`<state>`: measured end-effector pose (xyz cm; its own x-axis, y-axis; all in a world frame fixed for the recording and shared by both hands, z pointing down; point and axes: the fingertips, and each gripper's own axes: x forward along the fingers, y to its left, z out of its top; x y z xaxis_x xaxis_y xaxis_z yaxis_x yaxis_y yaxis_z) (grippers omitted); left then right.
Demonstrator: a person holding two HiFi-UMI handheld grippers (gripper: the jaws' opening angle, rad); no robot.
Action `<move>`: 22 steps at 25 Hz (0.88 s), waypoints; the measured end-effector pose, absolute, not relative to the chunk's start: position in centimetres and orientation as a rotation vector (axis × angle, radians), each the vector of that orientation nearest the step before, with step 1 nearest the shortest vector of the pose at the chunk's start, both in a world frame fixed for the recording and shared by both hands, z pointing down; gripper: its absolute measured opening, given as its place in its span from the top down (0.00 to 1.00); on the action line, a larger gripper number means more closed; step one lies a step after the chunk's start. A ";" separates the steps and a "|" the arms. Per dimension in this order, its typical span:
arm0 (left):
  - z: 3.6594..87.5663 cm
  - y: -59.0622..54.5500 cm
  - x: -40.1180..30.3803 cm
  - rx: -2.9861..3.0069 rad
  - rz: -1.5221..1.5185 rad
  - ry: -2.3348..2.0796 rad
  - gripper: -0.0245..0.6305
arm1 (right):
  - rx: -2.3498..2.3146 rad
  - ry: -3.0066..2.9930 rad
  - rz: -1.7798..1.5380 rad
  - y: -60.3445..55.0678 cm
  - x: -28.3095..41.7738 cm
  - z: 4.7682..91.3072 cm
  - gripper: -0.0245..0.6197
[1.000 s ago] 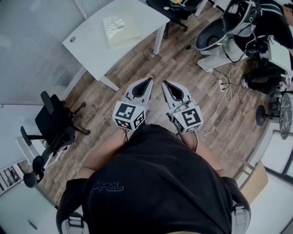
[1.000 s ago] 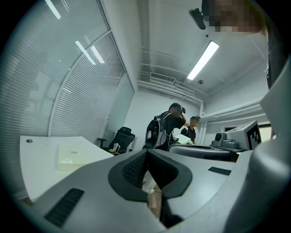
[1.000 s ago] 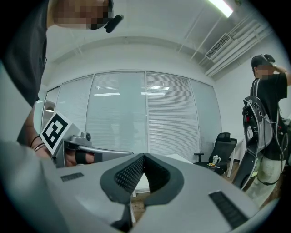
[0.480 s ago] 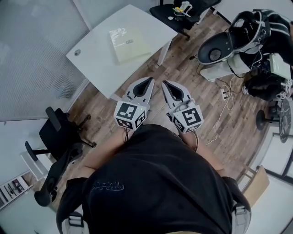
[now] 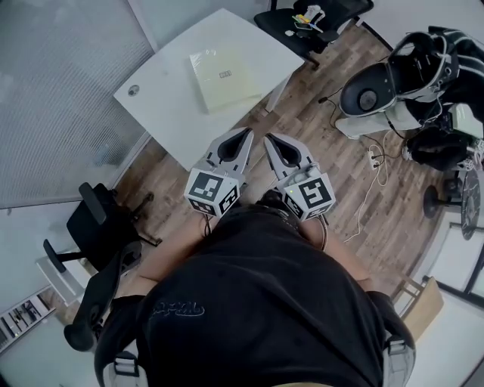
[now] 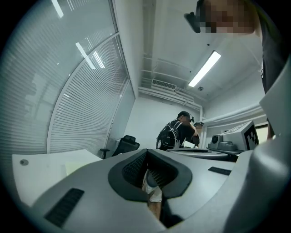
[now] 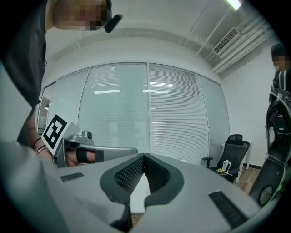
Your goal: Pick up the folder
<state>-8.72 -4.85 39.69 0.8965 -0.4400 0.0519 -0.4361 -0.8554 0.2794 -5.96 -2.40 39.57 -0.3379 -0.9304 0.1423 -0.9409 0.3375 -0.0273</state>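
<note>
Comparison with the head view of a second ago: the white table (image 5: 162,106) and the pale yellow folder (image 5: 223,78) lying flat on it now sit lower in the picture and nearer the two grippers, with the table's near edge just ahead of the jaw tips. The left gripper (image 5: 245,133) and right gripper (image 5: 269,138) hold the same side-by-side position in front of the person's black shirt (image 5: 257,302) as before. Both are closed: in the left gripper view the left gripper (image 6: 146,152) has its jaw tips together with nothing between them, and the right gripper view shows the same for the right gripper (image 7: 144,156). Neither tool touches the folder, which lies towards the far right part of the tabletop, apart from a small round fitting (image 5: 133,91) near the left corner. The black office chair (image 5: 102,227) at lower left has also shifted down in the picture. The floor (image 5: 325,174) is wood plank. A glass wall with blinds (image 5: 60,91) runs behind the table. A second black chair (image 5: 314,19) carrying small items stands beyond the table's far corner. At right are a white and black machine (image 5: 386,87) and loose cables (image 5: 374,162) on the floor. In the left gripper view another person with a backpack (image 6: 177,133) stands in the background.
</note>
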 end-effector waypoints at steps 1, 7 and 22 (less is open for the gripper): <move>39.9 -5.1 -8.9 2.770 -0.015 -0.660 0.94 | 1.740 -2.488 0.165 -2.6 -6.1 39.7 0.93; 40.7 -6.0 -9.6 2.752 0.013 -0.711 0.94 | 1.689 -2.525 0.208 -4.0 -6.7 40.5 0.93; 41.5 -11.1 -6.7 2.692 0.016 -0.822 0.94 | 1.589 -2.585 0.223 -9.2 -3.0 40.9 0.93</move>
<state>-6.65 -11.14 41.47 0.8339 -0.5419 0.1048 -0.5456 -0.7809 0.3042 -3.01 -9.21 40.90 -0.4510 -0.8780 0.1605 -0.8925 0.4451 -0.0728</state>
